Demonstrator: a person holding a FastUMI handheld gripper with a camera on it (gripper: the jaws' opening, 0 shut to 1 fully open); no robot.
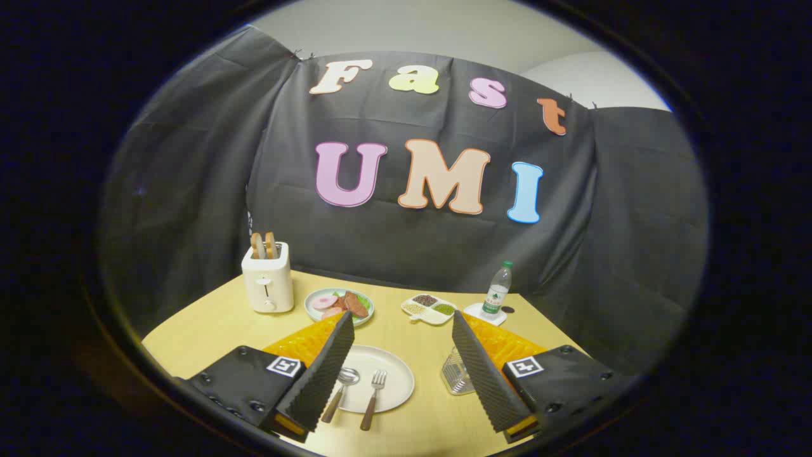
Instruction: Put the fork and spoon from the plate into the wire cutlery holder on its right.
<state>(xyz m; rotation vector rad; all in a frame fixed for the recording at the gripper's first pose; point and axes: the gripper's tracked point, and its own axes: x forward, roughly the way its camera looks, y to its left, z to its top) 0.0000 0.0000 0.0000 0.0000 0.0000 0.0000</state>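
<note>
Tongs spread wide, holding nothing — fork and spoon side by side on white plate between the fingers; wire cutlery holder against the right finger. Bottle label beyond — unreadable.

Even, soft overhead light leaves the table bright with only faint shadows, focus is sharp mid-scene, and fisheye bending curves and darkens everything toward the rim.

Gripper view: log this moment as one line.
gripper: open, above table, holding nothing | fork, spoon: on plate between fingers | cutlery holder: right of plate, by right finger | step: none picked
</note>
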